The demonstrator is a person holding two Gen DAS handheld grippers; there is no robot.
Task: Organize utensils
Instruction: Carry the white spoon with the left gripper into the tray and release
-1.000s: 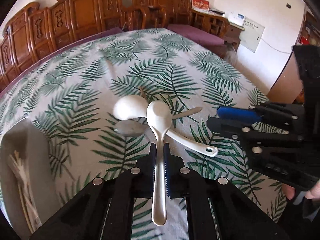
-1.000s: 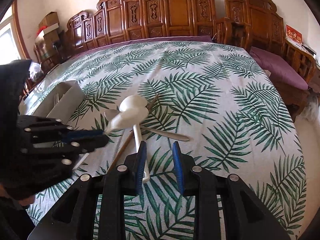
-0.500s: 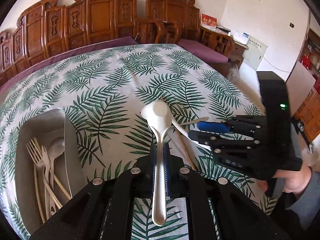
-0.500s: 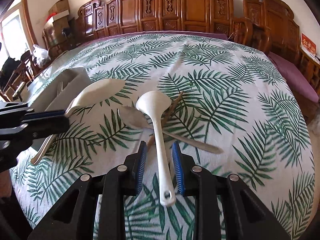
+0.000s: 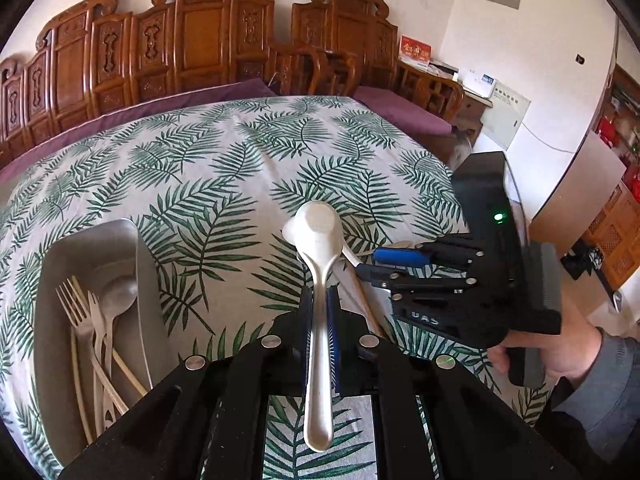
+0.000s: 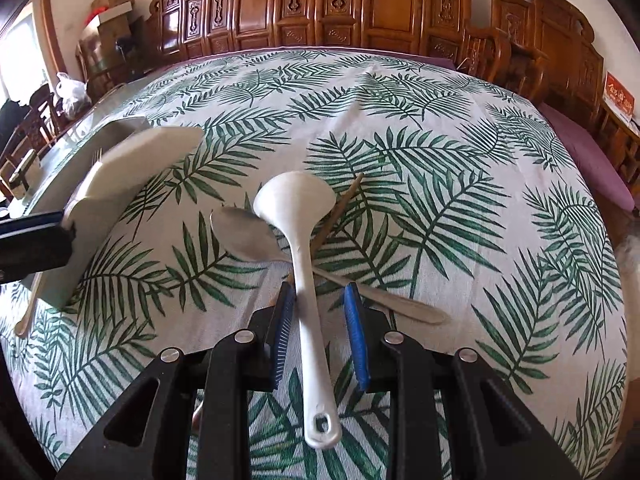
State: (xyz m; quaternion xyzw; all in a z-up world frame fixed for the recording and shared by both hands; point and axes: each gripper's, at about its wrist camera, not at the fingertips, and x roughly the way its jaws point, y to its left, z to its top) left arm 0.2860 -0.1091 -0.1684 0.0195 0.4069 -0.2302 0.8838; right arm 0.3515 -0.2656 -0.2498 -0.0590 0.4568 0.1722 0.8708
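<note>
My left gripper [image 5: 320, 300] is shut on a white ceramic soup spoon [image 5: 316, 232] and holds it above the table, bowl forward and handle toward the camera. To its left sits a grey tray [image 5: 80, 240] holding forks, a metal spoon and chopsticks. My right gripper [image 6: 318, 286] is open and low over the table, with the handle of a white ladle [image 6: 296, 204] lying between its blue pads. The ladle rests across a metal spoon [image 6: 240, 232] and a wooden chopstick [image 6: 344, 200]. In the left wrist view the right gripper [image 5: 370, 262] is just right of the held spoon.
A leaf-print cloth [image 6: 440, 140] covers the round table. Carved wooden chairs [image 5: 208, 44] ring its far side. A hand and grey sleeve [image 5: 580, 364] hold the right gripper at the table's right edge. The tray [image 6: 120, 128] is seen at the far left.
The left gripper lifted the soup spoon off the pile and carried it left, bringing the tray into view. The right gripper moved in and down until the ladle's handle lay between its jaws.
</note>
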